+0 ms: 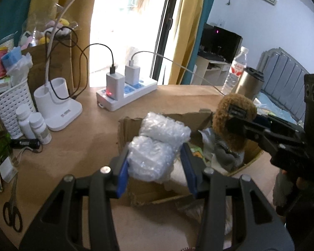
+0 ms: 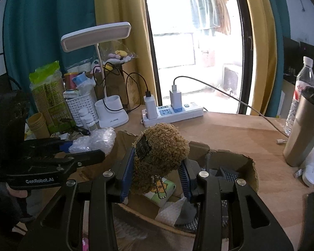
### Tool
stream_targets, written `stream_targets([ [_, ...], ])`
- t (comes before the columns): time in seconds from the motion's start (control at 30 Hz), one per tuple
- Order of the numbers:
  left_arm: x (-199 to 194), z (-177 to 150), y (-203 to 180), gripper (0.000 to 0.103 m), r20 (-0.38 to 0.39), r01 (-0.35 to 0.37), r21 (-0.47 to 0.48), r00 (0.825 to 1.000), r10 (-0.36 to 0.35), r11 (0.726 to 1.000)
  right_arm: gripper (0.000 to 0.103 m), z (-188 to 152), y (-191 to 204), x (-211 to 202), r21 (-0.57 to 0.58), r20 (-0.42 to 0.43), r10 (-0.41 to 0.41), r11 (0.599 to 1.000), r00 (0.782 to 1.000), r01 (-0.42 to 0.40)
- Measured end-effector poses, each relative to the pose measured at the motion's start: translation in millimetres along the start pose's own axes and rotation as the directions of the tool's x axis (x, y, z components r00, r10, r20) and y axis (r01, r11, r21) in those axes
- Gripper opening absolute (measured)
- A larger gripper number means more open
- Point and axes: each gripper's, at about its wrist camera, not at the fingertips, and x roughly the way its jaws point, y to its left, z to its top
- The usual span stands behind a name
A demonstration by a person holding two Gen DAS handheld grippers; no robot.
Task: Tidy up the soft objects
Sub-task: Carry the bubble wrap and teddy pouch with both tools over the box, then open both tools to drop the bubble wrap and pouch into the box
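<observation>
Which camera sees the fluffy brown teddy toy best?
The right wrist view: the brown plush toy sits centre frame, squeezed in the right gripper, with its tag and chain showing. The left wrist view shows it only at the side, partly hidden by that gripper's finger.

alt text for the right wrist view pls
The right gripper holds a brown plush toy over an open cardboard box on a wooden desk. To its left, the left gripper holds a wad of bubble wrap. Behind stand a power strip, a desk lamp and a steel tumbler.
</observation>
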Motion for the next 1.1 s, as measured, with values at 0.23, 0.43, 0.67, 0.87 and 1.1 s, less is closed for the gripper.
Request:
stream_targets([
  [0.23,24.7,4.6,-2.9,0.047,-0.035,0.007,-0.019,0.999,-0.007,1.000,0.043,-1.5,-13.0,16.7,0.031,-0.006,0.027,0.999,1.000,-0.026],
  [0.43,48.1,2.4,0.0,0.048,-0.093,-0.008,-0.019,0.996,0.006,1.000,0.044,-9.1,-15.4,32.8,0.027,-0.032,0.013,1.000,0.999,-0.012],
  [0.67,53.8,4.8,-2.1,0.049,-0.101,-0.024,-0.010,0.995,0.023,1.000,0.044,-16.3,-19.0,48.2,0.037,-0.065,0.005,0.999,0.998,-0.002],
  [0.87,56.4,4.2,-4.8,0.051,-0.101,-0.030,0.005,0.994,0.031,1.000,0.045,-18.0,-21.4,53.1,0.043,-0.080,-0.004,0.999,0.997,0.008],
  [1.1,55.5,4.7,-3.7,0.053,-0.093,-0.024,0.001,0.995,0.024,1.000,0.049,-16.4,-22.5,53.7,0.052,-0.081,-0.013,0.998,0.997,0.017],
])
